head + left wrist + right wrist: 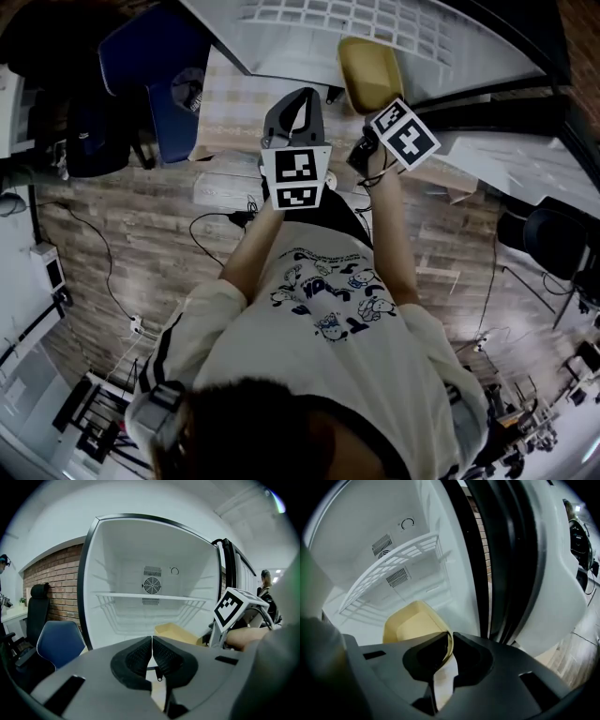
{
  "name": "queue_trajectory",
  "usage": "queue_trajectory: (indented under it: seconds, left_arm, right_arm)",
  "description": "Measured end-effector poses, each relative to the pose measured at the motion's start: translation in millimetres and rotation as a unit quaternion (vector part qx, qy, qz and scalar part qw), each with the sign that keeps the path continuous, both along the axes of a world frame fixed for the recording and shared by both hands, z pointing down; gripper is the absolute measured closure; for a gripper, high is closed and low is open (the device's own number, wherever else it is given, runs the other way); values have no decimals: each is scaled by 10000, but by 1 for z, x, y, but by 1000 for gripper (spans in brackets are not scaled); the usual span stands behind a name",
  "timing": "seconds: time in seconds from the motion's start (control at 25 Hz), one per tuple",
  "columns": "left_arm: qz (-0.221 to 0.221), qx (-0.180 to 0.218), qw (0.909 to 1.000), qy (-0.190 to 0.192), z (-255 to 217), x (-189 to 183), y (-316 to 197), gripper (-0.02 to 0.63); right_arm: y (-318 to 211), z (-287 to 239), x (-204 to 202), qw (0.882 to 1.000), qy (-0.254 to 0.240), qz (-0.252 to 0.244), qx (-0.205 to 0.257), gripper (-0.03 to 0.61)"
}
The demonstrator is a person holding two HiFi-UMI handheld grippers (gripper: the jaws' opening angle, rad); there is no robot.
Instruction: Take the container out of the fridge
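A shallow tan container [370, 73] [412, 623] [176, 633] hangs at the mouth of the open white fridge [150, 573]. My right gripper [451, 641] [366, 141] is shut on the container's near rim, which is pinched between the two black pads. To its left, my left gripper [152, 651] [295, 117] is shut with nothing between its pads and points at the fridge interior. The right gripper's marker cube [233, 606] shows at the right of the left gripper view.
A wire shelf [150, 597] [389, 562] crosses the fridge, with a fan vent [151, 585] behind it. The fridge door [520, 564] stands open at the right. A blue chair [155, 66] [58, 641] stands left of the fridge, by a brick wall [51, 581]. Cables [211, 230] trail over the wooden floor.
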State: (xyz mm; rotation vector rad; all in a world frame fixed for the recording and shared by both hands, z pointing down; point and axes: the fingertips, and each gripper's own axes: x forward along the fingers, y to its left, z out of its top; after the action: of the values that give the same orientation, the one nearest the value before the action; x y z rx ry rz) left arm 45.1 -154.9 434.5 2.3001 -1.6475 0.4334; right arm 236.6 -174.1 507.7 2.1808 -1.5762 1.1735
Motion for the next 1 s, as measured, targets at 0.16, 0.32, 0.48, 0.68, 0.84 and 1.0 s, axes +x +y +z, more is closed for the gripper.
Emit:
queue_trajectory:
  seconds: [0.16,0.32,0.48,0.68,0.84,1.0]
  left_arm:
    - [-73,44,10000,29,-2,-3,17,594]
    - [-97,80,9999,56,-5,-8,34,594]
    - [-69,95,9999,72,-5,-16,51,594]
    - [-42,97,9999,97,-8,-31,84,594]
    - [3,141,9998,113,-13,-43,114,594]
    - [30,162,9998,135,-16,-55,146,594]
  right_arm:
    - [22,-1,-8,9999,-89,-81,8,523]
    - [45,-4,-15,9998,-151,-91,26,523]
    - [62,-9,-21,9998,-128,-43,127,523]
    - [97,-19,-32,9997,-123,29,204,523]
    - [132,-24,-40,9996,-124,123,232,523]
    - [171,-27,-46,9993,-125,245,255,523]
